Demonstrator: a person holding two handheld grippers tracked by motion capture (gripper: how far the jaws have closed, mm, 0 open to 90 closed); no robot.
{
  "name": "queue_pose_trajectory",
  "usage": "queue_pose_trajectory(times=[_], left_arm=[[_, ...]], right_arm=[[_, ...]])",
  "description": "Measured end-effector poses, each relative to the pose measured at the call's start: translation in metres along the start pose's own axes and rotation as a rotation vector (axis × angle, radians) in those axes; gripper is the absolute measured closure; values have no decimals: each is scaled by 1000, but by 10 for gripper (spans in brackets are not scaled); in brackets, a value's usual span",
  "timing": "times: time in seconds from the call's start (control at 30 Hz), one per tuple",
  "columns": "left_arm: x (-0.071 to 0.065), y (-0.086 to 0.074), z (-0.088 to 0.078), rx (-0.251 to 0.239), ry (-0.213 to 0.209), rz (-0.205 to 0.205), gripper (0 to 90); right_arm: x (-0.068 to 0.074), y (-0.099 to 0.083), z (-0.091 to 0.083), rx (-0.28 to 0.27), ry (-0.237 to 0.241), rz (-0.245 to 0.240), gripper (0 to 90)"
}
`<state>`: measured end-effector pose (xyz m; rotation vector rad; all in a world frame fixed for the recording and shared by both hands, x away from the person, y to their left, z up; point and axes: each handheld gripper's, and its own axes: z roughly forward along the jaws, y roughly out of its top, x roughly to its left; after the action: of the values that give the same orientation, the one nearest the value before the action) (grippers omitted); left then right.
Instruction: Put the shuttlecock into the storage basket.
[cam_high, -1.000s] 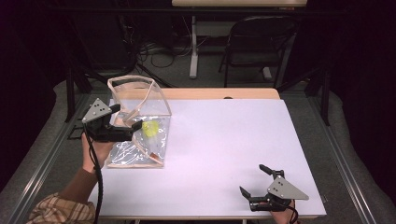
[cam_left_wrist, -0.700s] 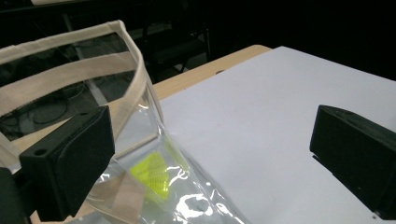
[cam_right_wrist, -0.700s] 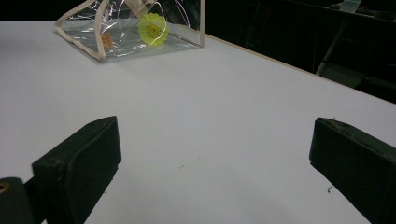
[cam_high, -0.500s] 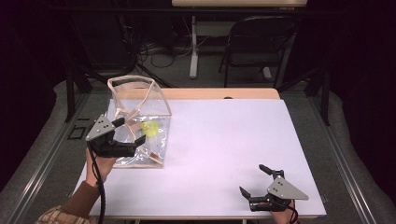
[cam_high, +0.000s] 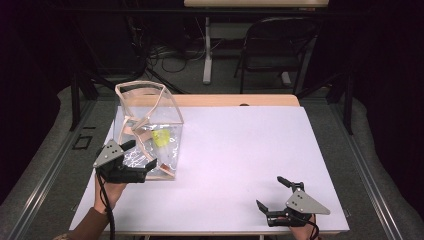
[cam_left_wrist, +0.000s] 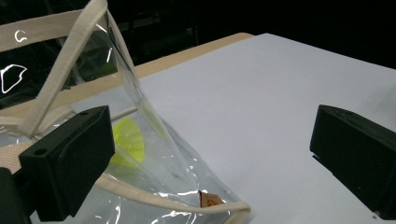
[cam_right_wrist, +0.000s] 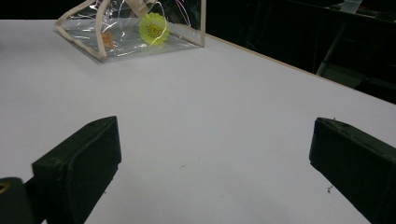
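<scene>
A clear plastic bag (cam_high: 150, 125) with beige trim and straps stands at the table's left side. Inside it lie a yellow flower-shaped piece (cam_high: 161, 138) and a small orange tag (cam_left_wrist: 208, 199). My left gripper (cam_high: 140, 155) is open at the bag's near left corner. In the left gripper view the bag (cam_left_wrist: 116, 88) and the yellow piece (cam_left_wrist: 127, 140) sit just past the left jaw, and the bag's bottom corner reaches between the jaws. My right gripper (cam_high: 272, 194) rests open near the table's front right corner, holding nothing. From there the bag (cam_right_wrist: 130, 23) is far off.
The white tabletop (cam_high: 240, 150) stretches between the bag and the right gripper. A wooden strip (cam_high: 235, 100) runs along its far edge. Beyond the table, on the floor, stand a dark chair (cam_high: 280, 45), a white table leg (cam_high: 206, 50) and cables.
My left gripper has drawn back along the bag's left side toward the near edge of the table. The right gripper has stayed put.
</scene>
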<state>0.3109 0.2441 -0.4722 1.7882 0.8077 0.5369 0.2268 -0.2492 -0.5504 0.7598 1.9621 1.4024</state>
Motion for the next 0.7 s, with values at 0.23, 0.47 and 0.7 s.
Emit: queue_pose_trajectory(times=[0.23, 0.47, 0.7], left_arm=[[-2, -13, -2, -7, -17, -10, 1], [-6, -28, -5, -30, -39, -7, 1], [-11, -43, -5, -27, -51, -5, 0]], right_arm=[[0, 0, 0, 1, 0, 1, 19], [1, 0, 0, 1, 2, 0, 19], [1, 0, 0, 2, 3, 0, 19]])
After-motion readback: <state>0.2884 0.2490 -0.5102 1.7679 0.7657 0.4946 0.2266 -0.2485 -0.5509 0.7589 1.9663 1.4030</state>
